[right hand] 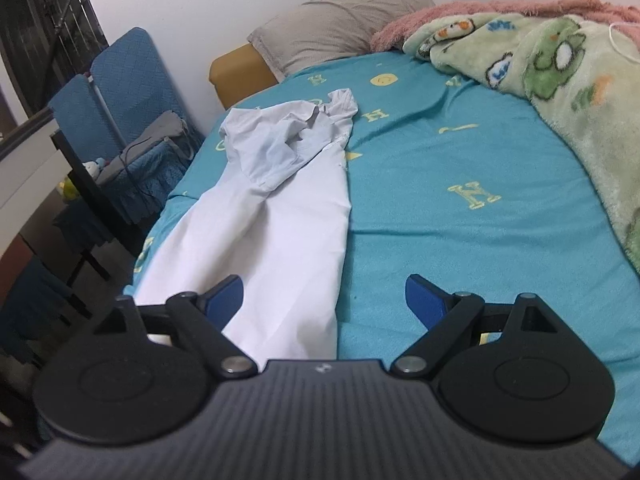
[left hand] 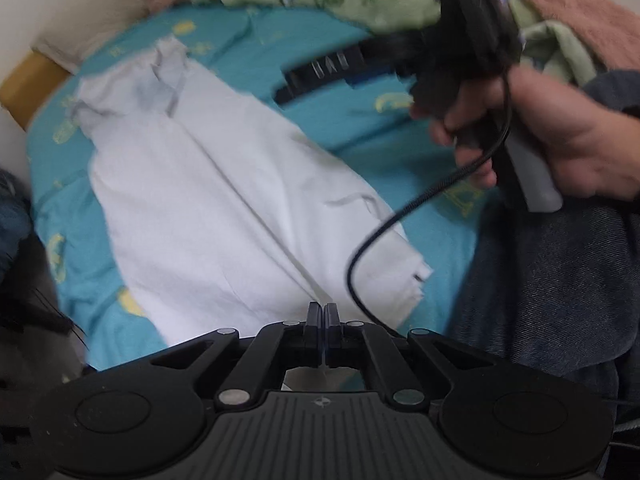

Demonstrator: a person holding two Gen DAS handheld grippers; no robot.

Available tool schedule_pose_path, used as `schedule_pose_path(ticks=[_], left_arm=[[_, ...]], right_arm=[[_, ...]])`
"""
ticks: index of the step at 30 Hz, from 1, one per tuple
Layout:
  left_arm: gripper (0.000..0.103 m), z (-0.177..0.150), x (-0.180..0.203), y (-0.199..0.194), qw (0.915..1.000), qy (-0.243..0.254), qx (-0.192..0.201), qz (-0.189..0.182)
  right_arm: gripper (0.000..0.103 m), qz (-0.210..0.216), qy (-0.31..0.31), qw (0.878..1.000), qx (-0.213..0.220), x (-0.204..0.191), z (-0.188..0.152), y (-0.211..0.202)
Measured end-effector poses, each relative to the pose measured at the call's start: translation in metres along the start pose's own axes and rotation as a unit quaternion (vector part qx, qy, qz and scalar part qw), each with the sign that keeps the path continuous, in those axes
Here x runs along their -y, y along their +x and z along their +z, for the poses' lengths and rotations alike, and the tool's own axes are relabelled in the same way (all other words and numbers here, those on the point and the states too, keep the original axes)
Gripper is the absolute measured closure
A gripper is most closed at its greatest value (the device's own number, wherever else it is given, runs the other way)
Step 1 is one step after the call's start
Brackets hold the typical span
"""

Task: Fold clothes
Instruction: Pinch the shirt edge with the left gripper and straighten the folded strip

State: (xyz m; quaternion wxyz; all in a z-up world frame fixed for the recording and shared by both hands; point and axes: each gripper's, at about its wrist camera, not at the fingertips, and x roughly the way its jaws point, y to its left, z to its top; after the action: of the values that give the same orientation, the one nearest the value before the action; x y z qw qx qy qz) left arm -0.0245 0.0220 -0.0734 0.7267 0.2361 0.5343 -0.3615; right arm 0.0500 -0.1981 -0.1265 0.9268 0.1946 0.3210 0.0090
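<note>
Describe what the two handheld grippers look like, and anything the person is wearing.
Both are black linkage grippers with silver pivot pins, two round discs and a ribbed grey base bearing a small emblem. The left gripper and right gripper have blue pads on their fingers. The left wrist view shows the right unit's grey handle in the person's hand, with a black cable looping from it. A dark sleeve shows at the wrist.

Ahead and to the right of the open right claw [right hand: 324,300], the turquoise bed sheet [right hand: 460,168] lies bare: free passage. Left of that claw, the white garment [right hand: 280,220] covers a strip running away toward the pillow [right hand: 336,28]. Far right, a green blanket [right hand: 560,92] bounds the open area. Beyond the bed's left edge stand blue chairs [right hand: 120,92]. Above the shut left claw [left hand: 322,312], a black cable [left hand: 400,220] and the person's right hand [left hand: 560,140] cross the space over the garment.
</note>
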Motion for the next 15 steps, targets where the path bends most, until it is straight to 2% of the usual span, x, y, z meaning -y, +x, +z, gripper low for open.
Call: schedule_pose_path(ticks=[2,4,5,6,9,12,15], left_arm=[[0.091,-0.002,-0.006,0.019,0.9979,-0.043,-0.032,-0.037],[0.086,-0.009,-0.021,0.02,0.9931,-0.102,-0.028,-0.051],[0.077,-0.014,-0.032,0.018,0.989,-0.133,-0.021,-0.062],[0.064,-0.019,-0.045,0.015,0.9833,-0.169,-0.008,-0.068],[0.04,-0.035,-0.082,0.005,0.9573,-0.278,0.034,-0.071],[0.029,-0.054,-0.118,-0.001,0.9171,-0.388,0.076,-0.051],[0.027,-0.065,-0.144,0.009,0.8945,-0.441,0.069,-0.021]], right_arm=[[0.014,0.019,0.009,1.0,-0.018,0.003,-0.001,0.0],[0.014,0.039,0.026,0.998,-0.038,0.007,-0.003,-0.002],[0.014,0.051,0.036,0.997,-0.048,0.009,-0.004,-0.002],[0.014,0.063,0.046,0.995,-0.057,0.011,-0.005,-0.002],[0.014,0.09,0.078,0.99,-0.081,0.015,-0.007,0.001],[0.015,0.109,0.112,0.982,-0.106,0.02,-0.012,0.006],[0.028,0.114,0.145,0.974,-0.134,0.027,-0.018,0.009]])
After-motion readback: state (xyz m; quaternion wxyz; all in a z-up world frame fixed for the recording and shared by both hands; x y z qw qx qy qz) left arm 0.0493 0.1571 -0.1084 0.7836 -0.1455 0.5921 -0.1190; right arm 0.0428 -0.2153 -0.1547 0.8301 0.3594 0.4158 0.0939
